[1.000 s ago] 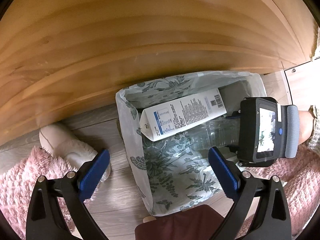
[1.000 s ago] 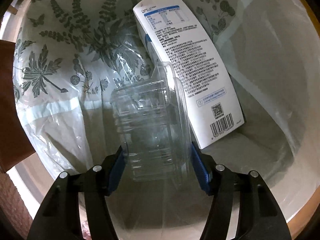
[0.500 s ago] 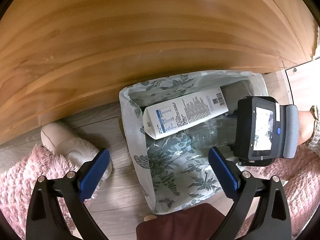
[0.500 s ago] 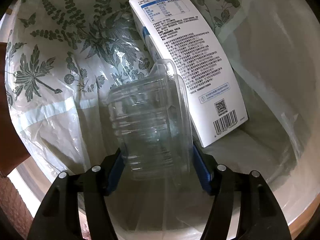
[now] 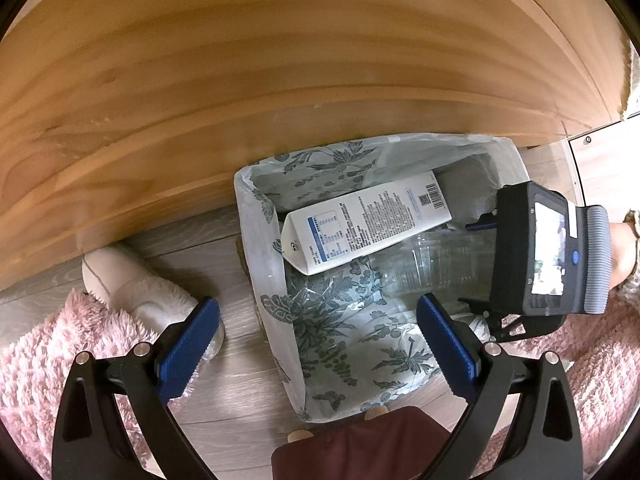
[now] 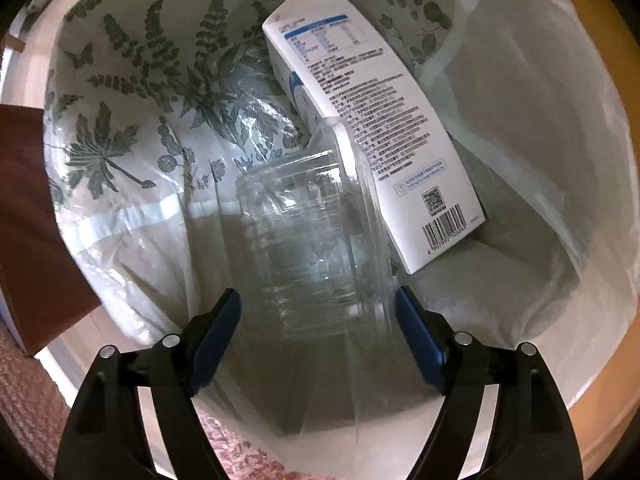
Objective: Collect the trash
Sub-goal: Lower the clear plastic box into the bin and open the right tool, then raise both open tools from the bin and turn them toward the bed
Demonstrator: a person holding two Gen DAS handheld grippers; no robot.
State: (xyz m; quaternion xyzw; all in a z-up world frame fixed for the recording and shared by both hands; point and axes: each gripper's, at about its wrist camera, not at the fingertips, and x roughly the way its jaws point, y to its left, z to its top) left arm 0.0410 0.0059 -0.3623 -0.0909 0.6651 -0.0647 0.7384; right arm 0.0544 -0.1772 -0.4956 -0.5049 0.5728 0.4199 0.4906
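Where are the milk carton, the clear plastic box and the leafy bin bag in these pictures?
milk carton (image 6: 372, 136): right wrist view, on its printed white side.
clear plastic box (image 6: 308, 240): right wrist view, on its ribbed see-through wall.
leafy bin bag (image 5: 256, 240): left wrist view, on its left rim.

Clear glossy plastic clamshell box (image 6: 316, 240), ribbed. Milk carton (image 6: 376, 136) = smooth matt-ish paperboard. Bin liner (image 5: 340, 332) thin crinkly plastic w/ leaf print. Wood panel (image 5: 280, 60) smooth, slight sheen. Pink rug (image 5: 44, 356) v. fluffy.
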